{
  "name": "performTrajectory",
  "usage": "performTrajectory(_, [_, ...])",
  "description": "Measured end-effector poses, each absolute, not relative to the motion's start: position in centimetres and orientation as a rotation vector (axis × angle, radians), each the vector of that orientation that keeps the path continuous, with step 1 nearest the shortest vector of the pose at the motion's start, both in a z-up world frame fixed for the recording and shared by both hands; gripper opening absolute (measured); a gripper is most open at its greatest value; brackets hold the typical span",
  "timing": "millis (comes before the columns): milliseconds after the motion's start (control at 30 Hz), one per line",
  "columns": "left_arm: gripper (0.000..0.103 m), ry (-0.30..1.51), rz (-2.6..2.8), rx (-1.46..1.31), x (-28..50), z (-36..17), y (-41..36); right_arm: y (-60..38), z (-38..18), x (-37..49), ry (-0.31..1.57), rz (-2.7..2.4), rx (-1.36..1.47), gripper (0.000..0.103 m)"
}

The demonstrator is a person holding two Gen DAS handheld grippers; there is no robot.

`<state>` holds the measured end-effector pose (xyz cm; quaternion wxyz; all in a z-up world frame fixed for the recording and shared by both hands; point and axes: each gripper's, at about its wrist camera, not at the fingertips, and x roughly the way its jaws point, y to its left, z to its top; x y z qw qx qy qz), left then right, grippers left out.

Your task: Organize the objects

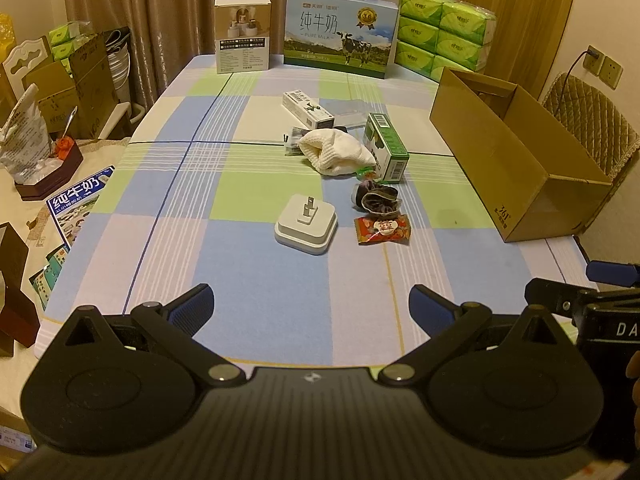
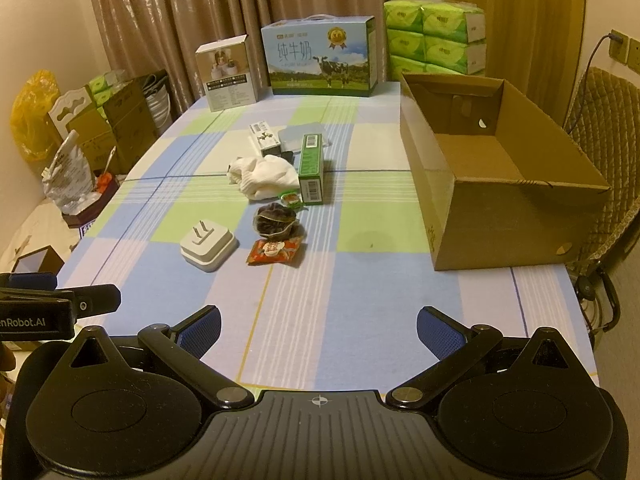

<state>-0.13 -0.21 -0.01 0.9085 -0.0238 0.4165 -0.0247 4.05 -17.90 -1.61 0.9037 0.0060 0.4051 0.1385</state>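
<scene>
Loose items lie mid-table: a white plug adapter (image 1: 306,229) (image 2: 208,246), a red snack packet (image 1: 383,230) (image 2: 274,251), a dark scrunchie (image 1: 376,198) (image 2: 276,219), a white cloth (image 1: 338,152) (image 2: 266,178), a green carton (image 1: 386,147) (image 2: 311,168) and a white-and-black box (image 1: 308,109) (image 2: 264,139). An open, empty cardboard box (image 1: 516,152) (image 2: 500,168) stands at the right. My left gripper (image 1: 310,310) and right gripper (image 2: 318,330) are both open and empty, above the table's near edge, well short of the items.
At the far edge stand a milk case (image 1: 340,44) (image 2: 320,58), a small product box (image 1: 242,34) (image 2: 228,72) and stacked green tissue packs (image 1: 444,36) (image 2: 434,38). A quilted chair (image 2: 604,132) is right of the table. Cartons and clutter sit at the left (image 1: 60,92).
</scene>
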Motion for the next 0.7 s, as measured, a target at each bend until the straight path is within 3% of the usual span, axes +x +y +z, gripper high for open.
performTrajectory(700, [0.102, 0.869, -0.053, -0.043, 0.4, -0.4, 0.6, -17.8, -2.7, 5.0, 0.862, 0.3, 0.026, 0.101])
